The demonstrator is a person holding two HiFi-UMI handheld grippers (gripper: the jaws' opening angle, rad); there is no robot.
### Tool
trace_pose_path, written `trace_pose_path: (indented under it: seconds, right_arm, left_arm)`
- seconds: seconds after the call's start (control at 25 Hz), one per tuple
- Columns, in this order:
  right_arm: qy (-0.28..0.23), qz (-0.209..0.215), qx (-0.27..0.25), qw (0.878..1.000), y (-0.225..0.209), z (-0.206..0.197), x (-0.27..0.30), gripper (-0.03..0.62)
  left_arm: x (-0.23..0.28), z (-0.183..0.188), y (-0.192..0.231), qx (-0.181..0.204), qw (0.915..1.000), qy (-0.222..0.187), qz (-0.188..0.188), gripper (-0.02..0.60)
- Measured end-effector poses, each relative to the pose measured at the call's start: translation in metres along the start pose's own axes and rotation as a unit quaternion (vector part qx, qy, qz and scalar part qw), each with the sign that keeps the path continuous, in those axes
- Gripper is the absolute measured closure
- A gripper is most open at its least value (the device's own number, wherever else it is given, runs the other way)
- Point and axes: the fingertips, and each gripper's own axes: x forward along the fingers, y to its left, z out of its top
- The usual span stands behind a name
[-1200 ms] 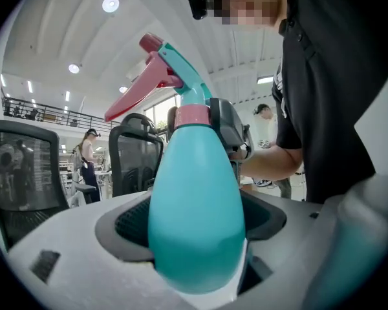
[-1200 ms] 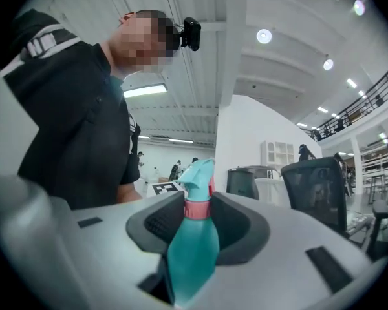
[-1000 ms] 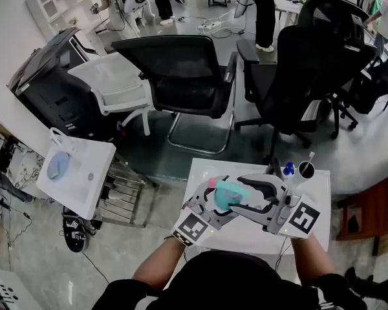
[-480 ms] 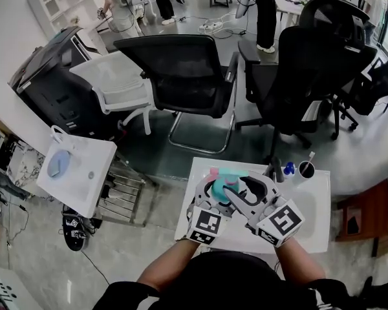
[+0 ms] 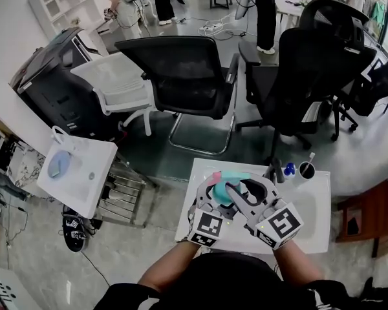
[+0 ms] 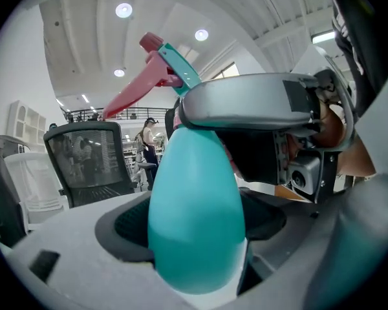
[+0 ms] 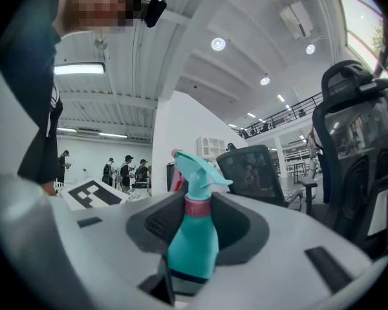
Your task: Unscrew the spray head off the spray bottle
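Note:
I hold a teal spray bottle (image 5: 227, 185) over the white table (image 5: 313, 205). My left gripper (image 5: 213, 192) is shut on its wide body (image 6: 194, 218), which fills the space between the jaws. The teal spray head (image 7: 197, 170) with a pink trigger (image 6: 132, 92) sticks out beyond. My right gripper (image 5: 236, 189) comes in from the right, and its jaws have just been closing on the neck. In the right gripper view the pink collar (image 7: 197, 206) sits between the dark pads (image 7: 165, 221), which meet it on both sides. One right jaw (image 6: 246, 108) crosses the bottle's top in the left gripper view.
A black cup (image 5: 306, 170) with a stick and a small blue item (image 5: 288, 168) stand at the table's far right edge. Office chairs (image 5: 181, 76) stand beyond the table. A small white side table (image 5: 77, 173) is at the left. People stand far back.
Both grippers drew together over the table's left part. The bottle turned from lying across to pointing away from me. The right jaws have narrowed around the neck.

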Motion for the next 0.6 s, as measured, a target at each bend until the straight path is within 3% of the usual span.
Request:
trace_pose_path:
  seconds: [0.36,0.48,0.6]
  right_arm:
    - [-0.009,0.081,-0.007,0.997,0.010,0.011,-0.012,0.459]
    - [-0.011,0.138,-0.029,0.990,0.021,0.015,-0.021,0.459]
    - [0.001,0.186,-0.017,0.982,0.033,0.018,-0.030,0.459]
  left_arm:
    - [-0.010,0.019,-0.017,0.031,0.9950,-0.030,-0.090,0.176]
    - [-0.015,0.023,-0.033,0.034,0.9887,-0.041,-0.140,0.176]
    - [-0.021,0.027,-0.049,0.037,0.9779,-0.055,-0.198,0.176]
